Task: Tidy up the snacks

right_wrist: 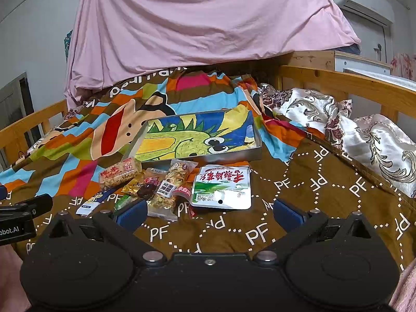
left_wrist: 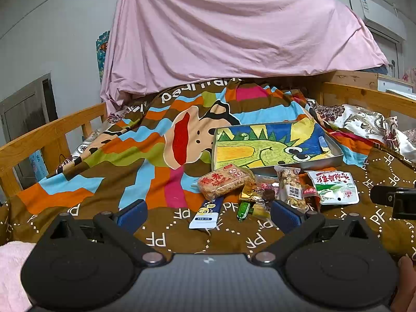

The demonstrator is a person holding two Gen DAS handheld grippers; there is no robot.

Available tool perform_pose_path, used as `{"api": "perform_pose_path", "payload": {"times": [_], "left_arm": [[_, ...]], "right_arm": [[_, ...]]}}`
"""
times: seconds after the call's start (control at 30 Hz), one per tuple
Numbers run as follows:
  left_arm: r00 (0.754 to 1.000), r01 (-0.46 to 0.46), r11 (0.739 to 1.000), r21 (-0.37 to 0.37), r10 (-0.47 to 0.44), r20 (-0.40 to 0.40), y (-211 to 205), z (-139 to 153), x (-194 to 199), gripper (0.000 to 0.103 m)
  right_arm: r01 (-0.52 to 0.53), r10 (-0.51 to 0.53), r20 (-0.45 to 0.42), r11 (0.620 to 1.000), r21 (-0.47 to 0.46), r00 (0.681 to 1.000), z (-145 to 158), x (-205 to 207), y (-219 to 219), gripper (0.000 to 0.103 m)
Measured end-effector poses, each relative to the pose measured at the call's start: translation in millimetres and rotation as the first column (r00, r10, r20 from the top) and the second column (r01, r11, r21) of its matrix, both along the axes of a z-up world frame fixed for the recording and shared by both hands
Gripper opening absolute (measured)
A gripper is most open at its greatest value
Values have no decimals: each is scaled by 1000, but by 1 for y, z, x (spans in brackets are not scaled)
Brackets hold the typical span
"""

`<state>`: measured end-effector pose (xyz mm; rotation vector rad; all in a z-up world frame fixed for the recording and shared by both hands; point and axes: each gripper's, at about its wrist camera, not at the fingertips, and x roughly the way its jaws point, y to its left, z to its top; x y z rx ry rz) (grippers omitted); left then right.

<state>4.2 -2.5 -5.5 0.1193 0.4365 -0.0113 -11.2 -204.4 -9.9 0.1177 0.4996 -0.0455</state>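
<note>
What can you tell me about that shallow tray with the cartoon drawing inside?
The shallow rectangular grey metal-looking tray lies flat on the colourful patchwork blanket, just behind the pile of snack packets. Its low walls frame a bright crayon-style picture of a green spiky creature with big eyes on blue and yellow. No snacks lie in it, and neither claw touches it.

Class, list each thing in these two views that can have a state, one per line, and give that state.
left gripper: open, holding nothing
right gripper: open, holding nothing
metal tray: on the blanket, no snacks inside
white-green pouch: flat, sealed, outside the tray
rice cracker pack: sealed, lying on the pile
blue-white tube: lying flat
</note>
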Motion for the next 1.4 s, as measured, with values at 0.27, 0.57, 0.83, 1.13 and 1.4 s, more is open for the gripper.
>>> {"api": "perform_pose_path", "payload": {"times": [0.27, 0.57, 0.83, 1.13, 1.4], "left_arm": [[1000, 13, 1000, -16, -14, -24, -2, -4, 0, 103], [991, 98, 993, -66, -103, -81, 2, 2, 20, 103], [959, 251, 966, -55, -256, -120, -16, -2, 73, 103], [925, 334, 927, -170, -357, -130, -32, -22, 141, 103], [918, 316, 900, -300, -370, -142, -36, -36, 190, 103]], "right_arm": [[12, -12, 0, 1000, 0, 1000, -9, 2, -9, 103], [-2, 2, -88, 1000, -1, 996, -9, 25, -6, 103], [-23, 11, -174, 998, -66, 985, -10, 84, -26, 103], [-43, 23, -245, 996, -75, 969, -35, 159, -35, 102], [-34, 18, -283, 998, -53, 959, -63, 205, -25, 102]]}}
